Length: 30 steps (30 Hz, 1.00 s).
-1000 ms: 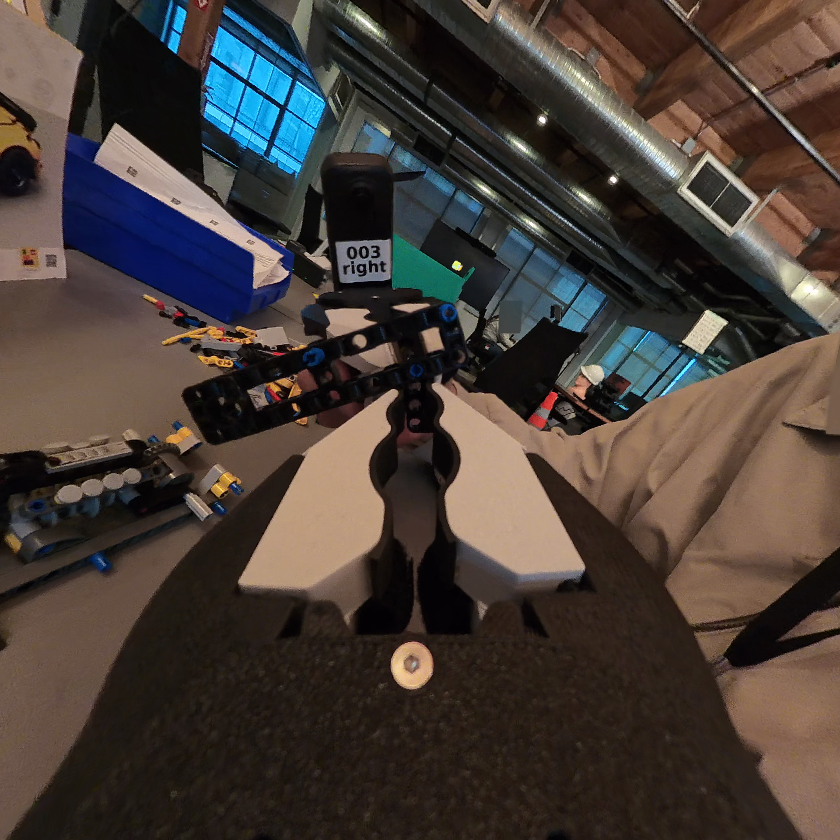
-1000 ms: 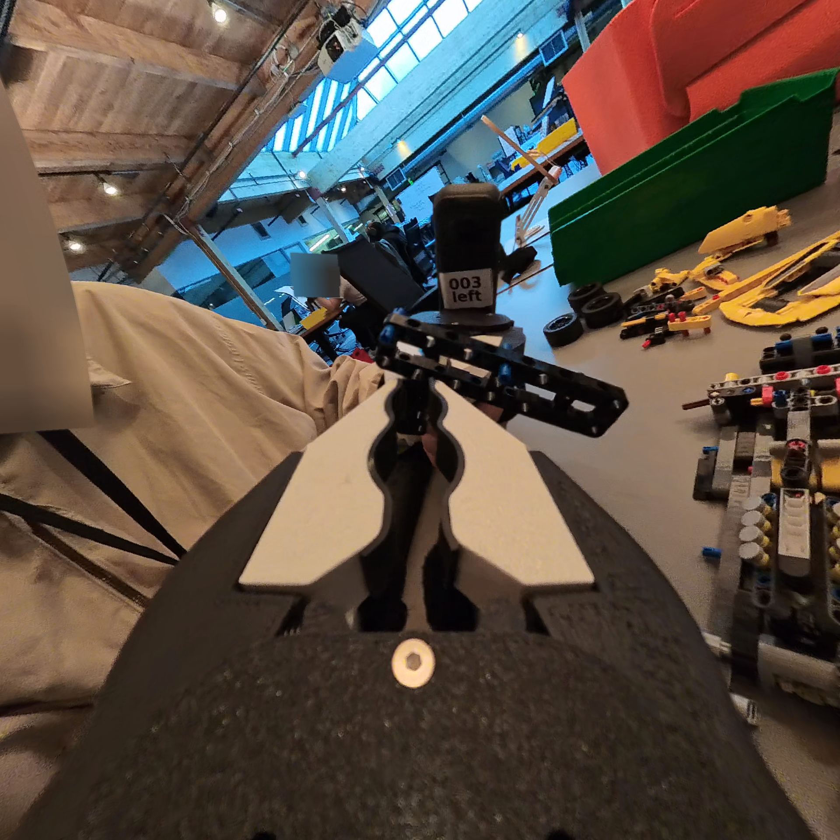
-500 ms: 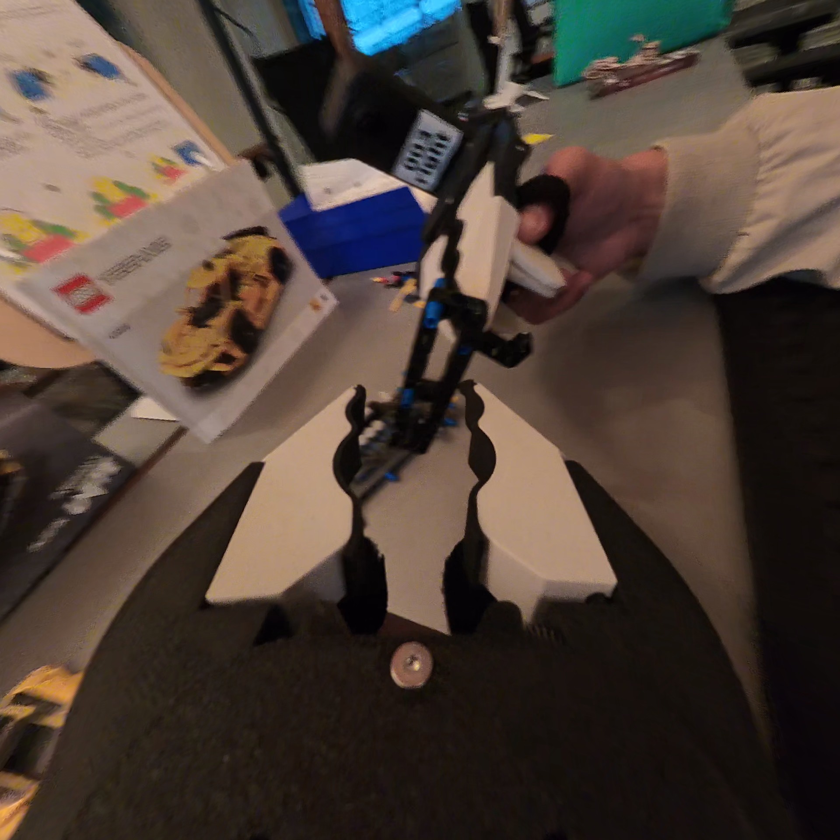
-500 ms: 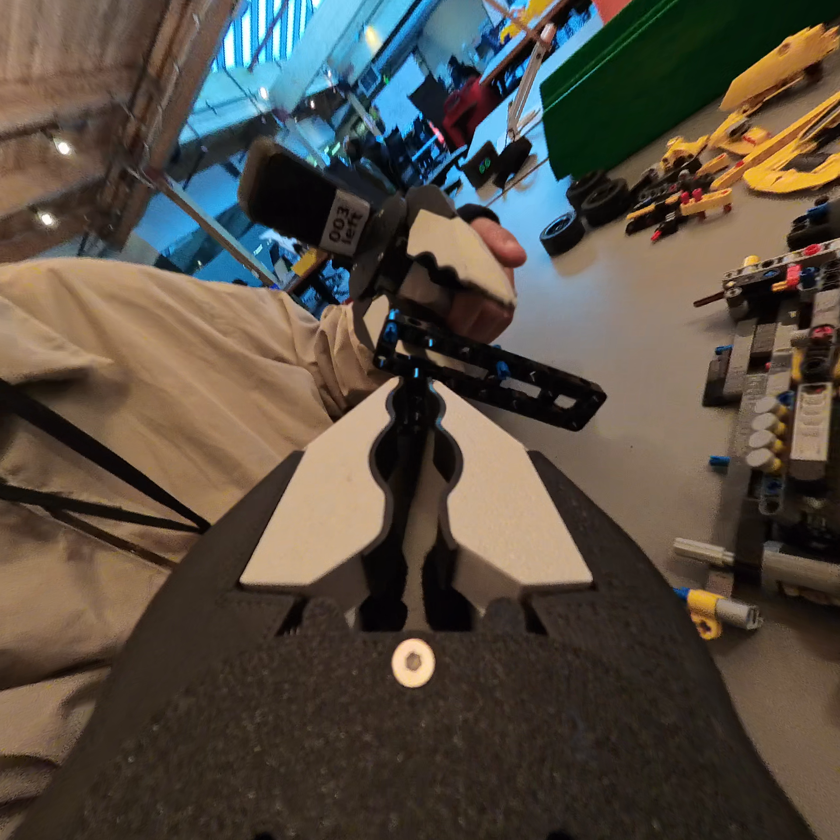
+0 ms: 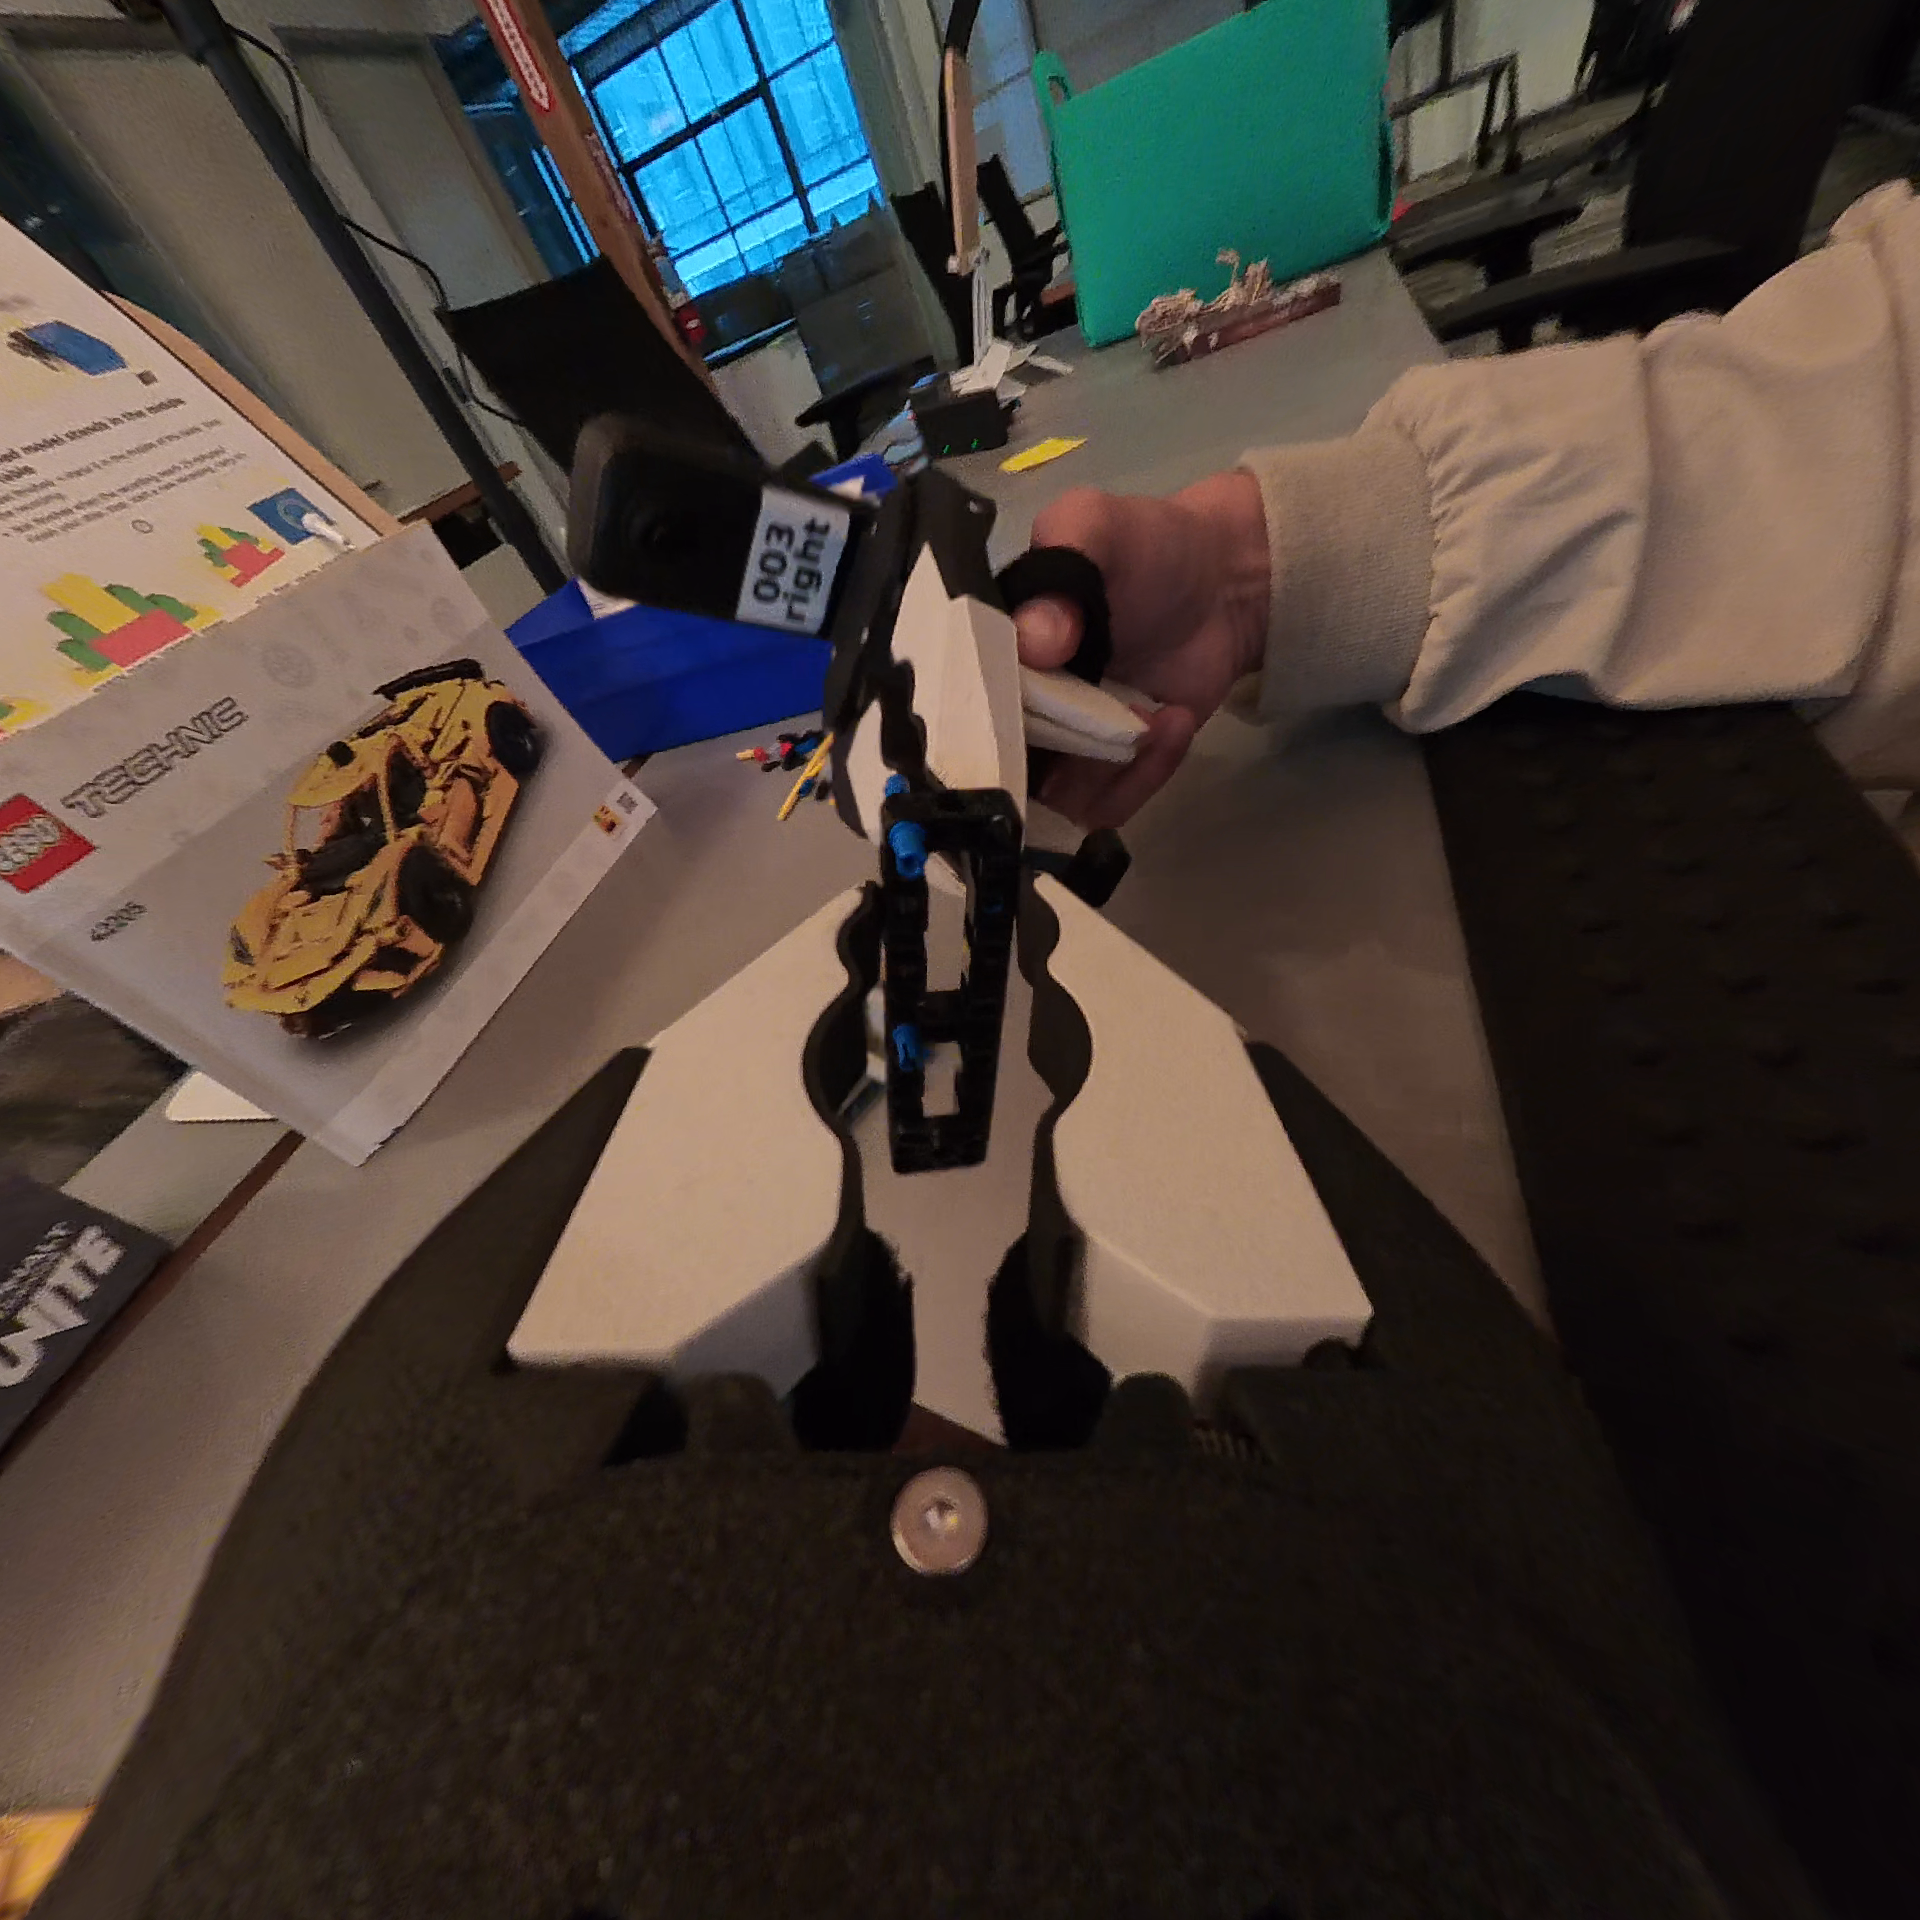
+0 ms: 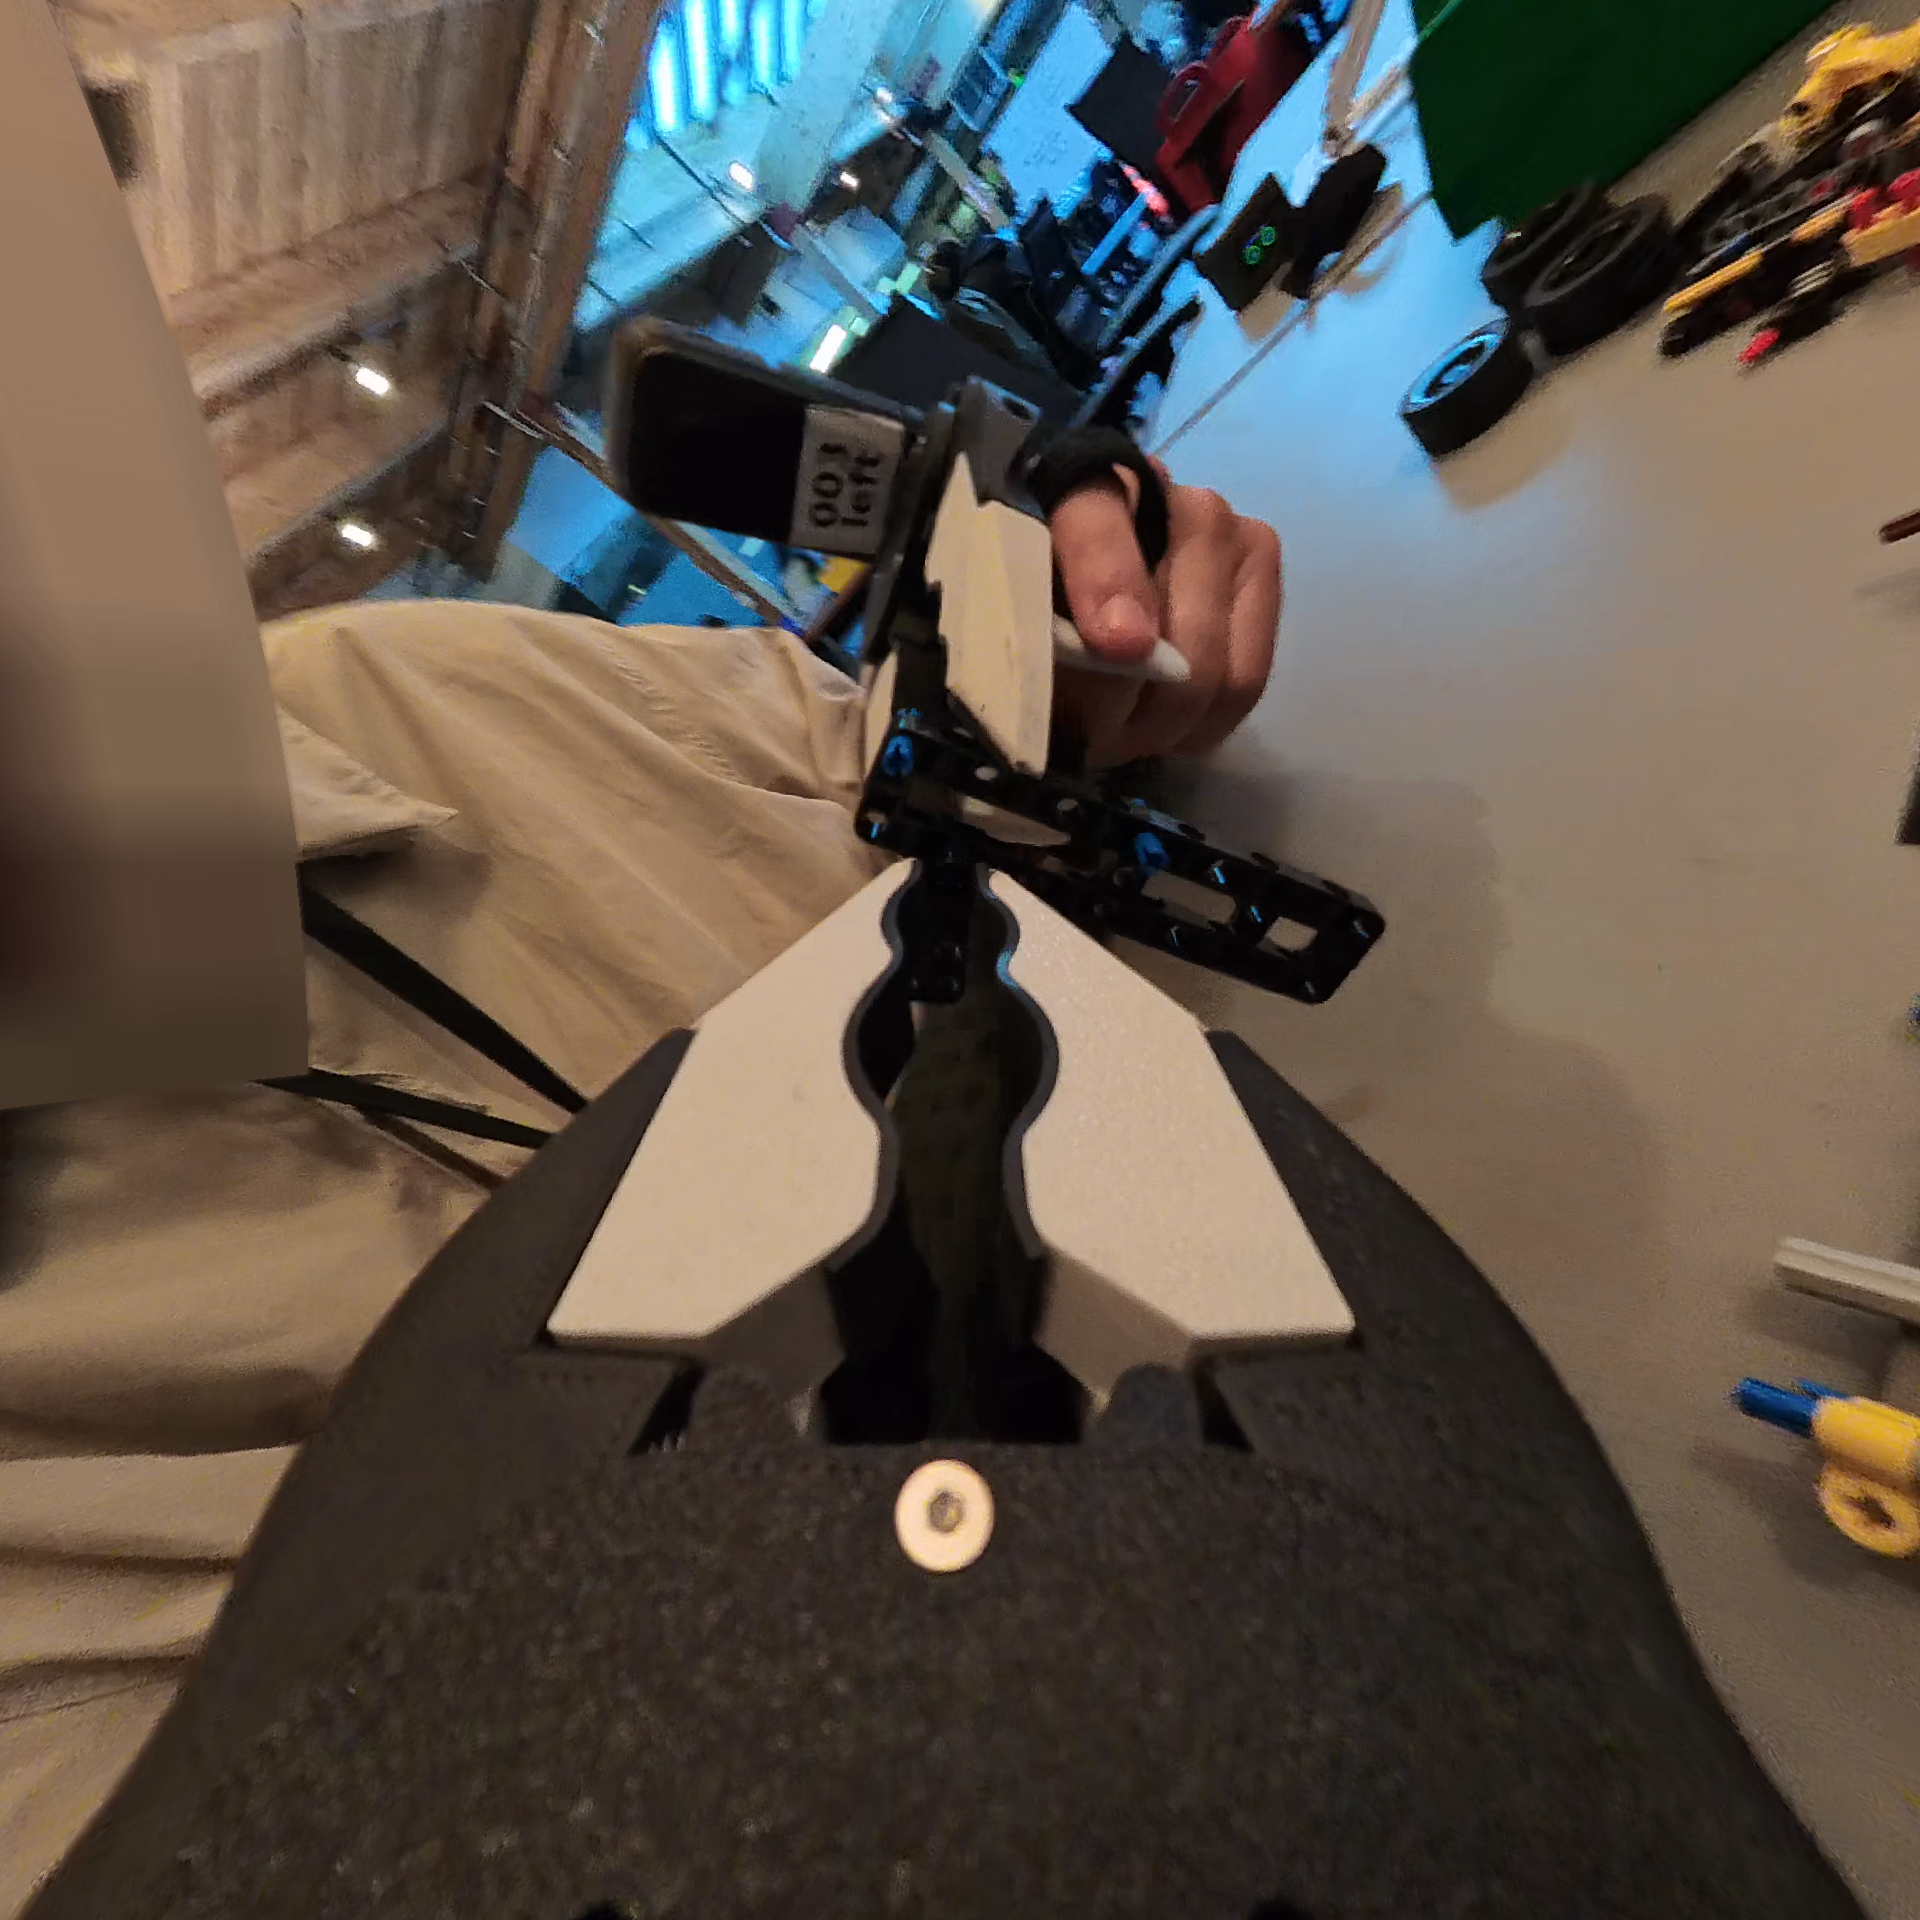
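Observation:
A black beam frame with blue pins [image 5: 914,1039] hangs upright in the air between the two fingers of my left gripper [image 5: 951,904], which is open; the fingers stand to either side of it with gaps. My right gripper [image 6: 951,883] is shut on one end of this frame [image 6: 1195,894], and the rest sticks out to the right. In the left wrist view the right gripper [image 5: 956,675], held by a hand, grips the frame's top. In the right wrist view the left gripper [image 6: 987,623] is just beyond the frame's left end.
An instruction booklet showing a yellow car [image 5: 312,831] stands at the left, with a blue bin [image 5: 665,665] behind it on the grey table [image 5: 1299,935]. Black tyres [image 6: 1558,260], yellow parts [image 6: 1870,1475] and a green bin [image 6: 1610,83] lie to the right. A beige sleeve [image 5: 1610,520] is near. My left and right fingertips are right by each other.
My left gripper has let go of the frame and opened, and it has swung to face the table. My right gripper has kept hold and turned the frame.

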Motion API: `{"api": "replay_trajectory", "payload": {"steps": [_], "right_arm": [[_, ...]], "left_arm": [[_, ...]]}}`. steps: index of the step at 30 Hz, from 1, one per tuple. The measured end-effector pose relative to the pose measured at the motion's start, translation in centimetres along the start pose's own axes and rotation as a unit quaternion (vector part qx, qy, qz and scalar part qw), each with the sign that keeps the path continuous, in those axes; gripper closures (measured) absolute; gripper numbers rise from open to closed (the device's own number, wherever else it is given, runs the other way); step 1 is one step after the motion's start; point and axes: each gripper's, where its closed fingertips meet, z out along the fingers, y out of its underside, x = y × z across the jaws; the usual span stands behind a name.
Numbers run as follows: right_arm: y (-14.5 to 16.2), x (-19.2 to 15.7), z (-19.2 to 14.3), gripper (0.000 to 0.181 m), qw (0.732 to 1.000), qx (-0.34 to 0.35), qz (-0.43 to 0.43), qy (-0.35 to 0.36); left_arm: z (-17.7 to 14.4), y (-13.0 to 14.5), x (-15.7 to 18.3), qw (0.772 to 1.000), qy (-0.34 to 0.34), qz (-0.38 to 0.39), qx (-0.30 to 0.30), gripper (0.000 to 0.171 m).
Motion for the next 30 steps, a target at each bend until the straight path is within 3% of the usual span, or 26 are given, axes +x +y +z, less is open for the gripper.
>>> {"api": "replay_trajectory", "payload": {"steps": [2,4,7,8,9,10,11,13,17,18,20,21,25,27,30], "right_arm": [[-0.4,-0.9,0.1,0.175,0.998,0.02,0.037,-0.054],[-1.4,-0.8,-0.1,0.175,0.993,0.059,0.07,-0.075],[-1.4,-0.8,0.0,0.176,0.991,0.056,0.088,-0.08],[-1.8,-0.9,-0.8,0.176,0.99,0.064,0.095,-0.085],[-3.1,-0.9,-3.0,0.176,0.983,0.114,0.109,-0.094],[-3.6,-0.2,-5.4,0.176,0.982,0.143,0.106,-0.066],[-3.3,0.4,-7.2,0.176,0.985,0.145,0.088,-0.021],[-3.6,-0.9,-9.1,0.176,0.986,0.151,0.061,-0.021],[-2.0,2.0,-11.6,0.176,0.982,0.102,0.032,0.156],[-1.6,3.6,-13.7,0.175,0.965,0.096,0.018,0.243],[0.1,6.3,-19.2,0.175,0.906,0.063,-0.001,0.418],[1.0,5.9,-20.3,0.175,0.902,0.052,0.003,0.428],[0.1,4.0,-21.1,0.175,0.927,0.125,0.012,0.354],[-0.2,3.6,-19.8,0.175,0.94,0.121,-0.012,0.318],[-1.9,2.1,-15.7,0.176,0.963,0.124,-0.074,0.229]], "left_arm": [[-0.2,-0.8,-0.1,0.999,0.003,-0.029,0.024,0.147],[-0.3,-1.0,-1.0,0.998,-0.013,-0.052,0.022,0.148],[-0.8,-1.1,-1.0,0.999,-0.006,-0.046,0.022,0.148],[-1.4,-1.5,-1.3,0.998,-0.01,-0.048,0.035,0.148],[-2.5,-2.4,-2.3,0.996,-0.024,-0.061,0.062,0.148],[-3.7,-3.3,-3.4,0.992,-0.036,-0.077,0.09,0.149],[-4.5,-3.8,-4.1,0.989,-0.038,-0.089,0.108,0.149],[-4.6,-4.3,-4.3,0.985,-0.028,-0.112,0.127,0.148],[-3.6,-3.5,-4.5,0.971,0.0,-0.192,0.141,0.147],[-3.5,-3.5,-4.4,0.966,0.012,-0.214,0.146,0.147],[-3.2,-3.1,-5.2,0.959,-0.001,-0.242,0.147,0.147],[-3.1,-2.7,-5.5,0.958,-0.008,-0.25,0.141,0.147],[-2.0,-0.5,-5.4,0.953,-0.004,-0.29,0.088,0.147],[-0.6,2.5,-3.9,0.943,0.029,-0.331,-0.008,0.147],[0.2,6.8,-2.5,0.955,-0.001,-0.252,-0.158,0.147]]}}
